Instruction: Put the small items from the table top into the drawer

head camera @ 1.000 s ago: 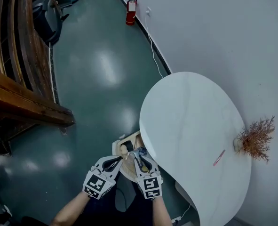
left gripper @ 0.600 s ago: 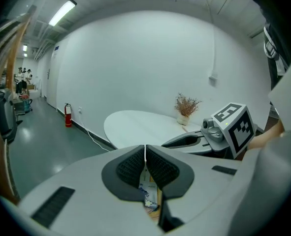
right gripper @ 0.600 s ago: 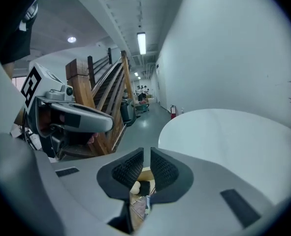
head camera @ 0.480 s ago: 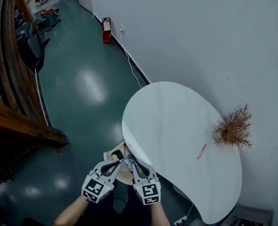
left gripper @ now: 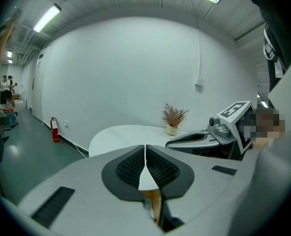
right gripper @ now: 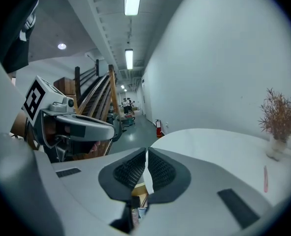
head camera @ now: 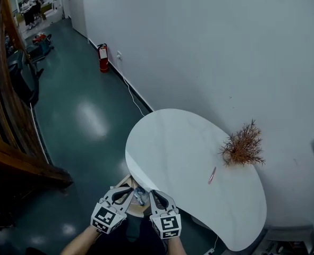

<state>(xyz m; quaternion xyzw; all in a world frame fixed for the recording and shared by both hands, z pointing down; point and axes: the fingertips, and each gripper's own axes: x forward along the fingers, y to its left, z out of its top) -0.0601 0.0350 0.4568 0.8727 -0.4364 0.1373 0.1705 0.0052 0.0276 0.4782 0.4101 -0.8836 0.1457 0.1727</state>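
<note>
Left gripper (head camera: 128, 190): jaws together, nothing between the pads. Right gripper (head camera: 154, 194): jaws have just been closing and now stand all but shut, also with nothing between them. Both are held side by side, just above the open drawer (head camera: 126, 181) and at the near edge of the table (head camera: 183, 142).

Drawer: pulled out from under the near edge of the table. Some small things lie in it, but they are too small to name.

Step in hand, as judged: a deposit into the drawer looks finished. Both tools are empty and are between the drop and the next pick.

Item outstanding: one thin pink item (head camera: 212, 175) lies flat on the table top. It is towards the far right side, near the dried plant (head camera: 243, 144) but not touching it. It is well apart from both grippers, with bare table between. No other loose small item is seen on the top.

Next move, as judged: the right gripper is on the nearer side. It would need to reach across the table and open its jaws. The pads would have to come down close to the surface and straddle the item across its narrow width, since so thin a thing offers little to grip.
</note>
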